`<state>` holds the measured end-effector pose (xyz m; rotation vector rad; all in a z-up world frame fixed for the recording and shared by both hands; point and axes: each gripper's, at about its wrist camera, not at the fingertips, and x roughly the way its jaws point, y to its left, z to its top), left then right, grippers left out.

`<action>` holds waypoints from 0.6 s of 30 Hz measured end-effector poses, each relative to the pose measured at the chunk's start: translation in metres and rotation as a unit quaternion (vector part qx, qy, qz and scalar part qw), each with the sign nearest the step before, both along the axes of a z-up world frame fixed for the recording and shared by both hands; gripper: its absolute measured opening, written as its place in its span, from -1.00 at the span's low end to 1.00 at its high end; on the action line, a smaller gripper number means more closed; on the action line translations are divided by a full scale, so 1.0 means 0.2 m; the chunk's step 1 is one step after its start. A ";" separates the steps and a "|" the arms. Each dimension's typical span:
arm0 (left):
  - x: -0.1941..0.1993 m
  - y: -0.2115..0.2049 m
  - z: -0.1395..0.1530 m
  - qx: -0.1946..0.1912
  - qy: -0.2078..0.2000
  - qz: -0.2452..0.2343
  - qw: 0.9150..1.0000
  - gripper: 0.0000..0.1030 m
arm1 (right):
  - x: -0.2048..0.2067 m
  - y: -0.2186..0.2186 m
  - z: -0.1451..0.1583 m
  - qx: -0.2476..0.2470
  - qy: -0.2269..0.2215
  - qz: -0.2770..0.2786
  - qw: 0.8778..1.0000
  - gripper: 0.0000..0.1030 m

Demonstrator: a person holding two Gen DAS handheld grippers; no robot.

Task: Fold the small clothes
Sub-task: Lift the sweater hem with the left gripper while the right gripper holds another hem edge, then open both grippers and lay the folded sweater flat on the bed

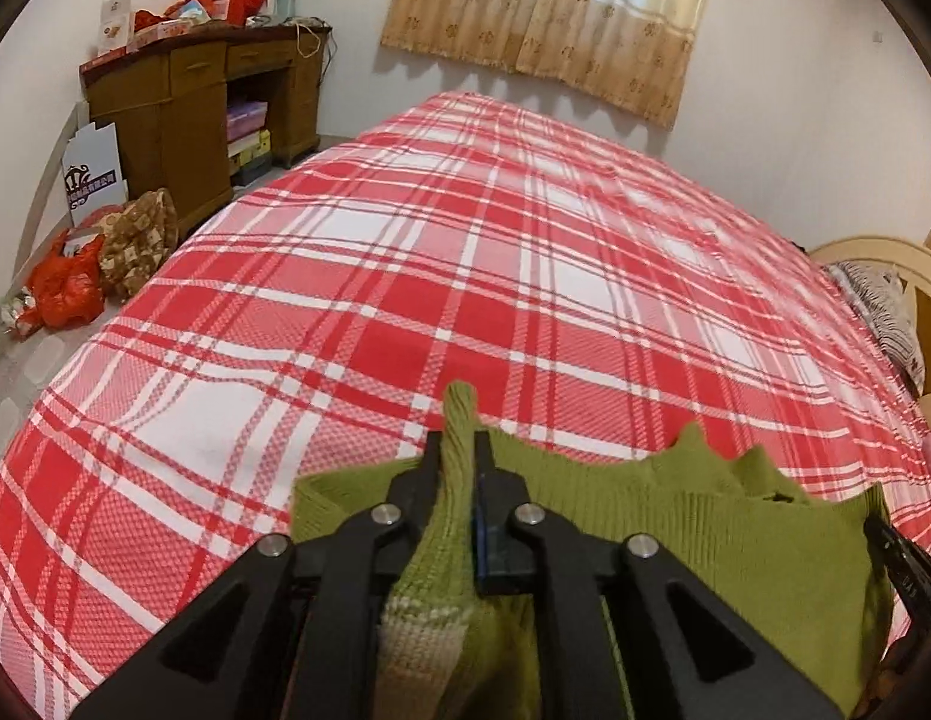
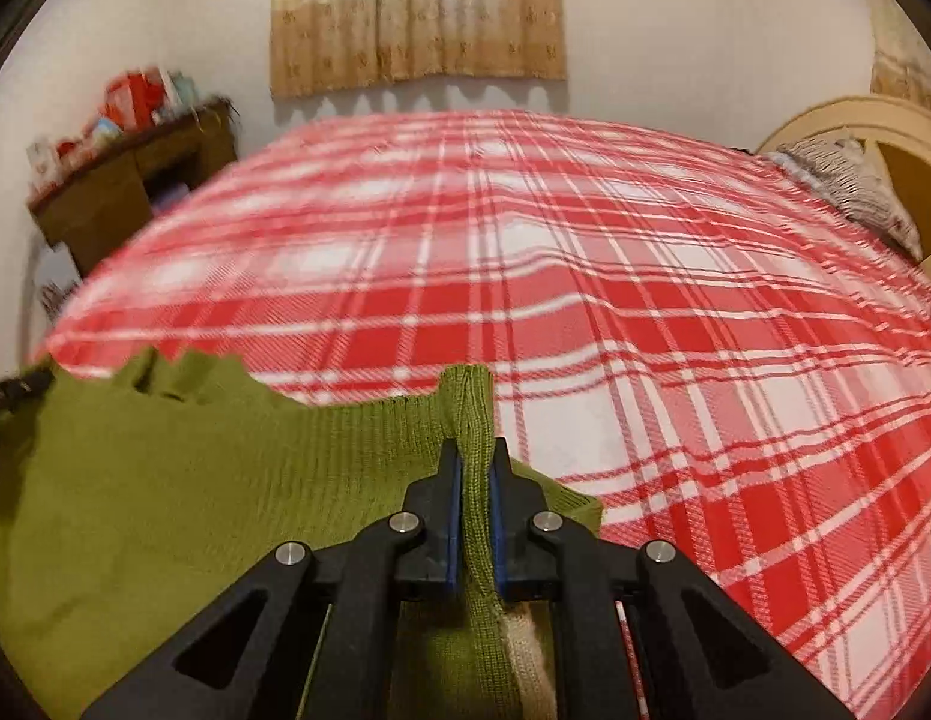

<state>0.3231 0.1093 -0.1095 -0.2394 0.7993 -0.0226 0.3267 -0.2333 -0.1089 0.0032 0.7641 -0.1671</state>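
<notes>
- Two grippers clamp one green knit sweater (image 1: 675, 510) above the red plaid bed (image 1: 465, 252).
- Left gripper (image 1: 459, 450): jaws closed on a bunched edge.
- Right gripper (image 2: 474, 456): jaws closed on the opposite edge; fabric stretches between.

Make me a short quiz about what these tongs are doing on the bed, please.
1. True or false: both tongs are shut on the same green sweater.
2. What covers the bed? A) plain blue sheet B) red plaid blanket C) bare mattress
3. Fill in: behind the bed, a ______ hangs on the wall.

Key:
1. True. The left tongs and right tongs each pinch a fold of its knit.
2. B, the blanket.
3. Curtain.
</notes>
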 end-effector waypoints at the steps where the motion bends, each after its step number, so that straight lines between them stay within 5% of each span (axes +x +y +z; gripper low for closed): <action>1: 0.00 0.00 0.00 0.003 0.004 0.002 1.000 -0.73 | 0.01 0.01 -0.01 -0.015 0.008 -0.014 1.000 -0.85; 4: 0.02 -0.02 -0.01 0.009 0.013 0.003 1.000 -0.58 | 0.05 -0.01 -0.04 -0.030 0.036 -0.036 0.998 -0.76; 5: 0.01 -0.02 -0.01 0.016 0.020 0.004 1.000 -0.33 | 0.06 -0.02 -0.05 -0.033 0.042 -0.048 0.997 -0.67; 8: -0.02 -0.04 0.03 0.040 0.029 -0.012 0.999 -0.23 | 0.05 -0.08 -0.04 -0.015 0.042 -0.073 0.996 -0.42; 11: -0.17 -0.06 0.12 0.079 0.017 -0.021 0.997 0.15 | 0.01 -0.14 -0.02 0.014 0.028 -0.087 0.996 -0.31; 18: -0.52 -0.10 0.24 0.136 -0.021 -0.039 0.990 0.23 | -0.43 -0.12 0.27 0.005 -0.130 -0.115 0.985 -0.26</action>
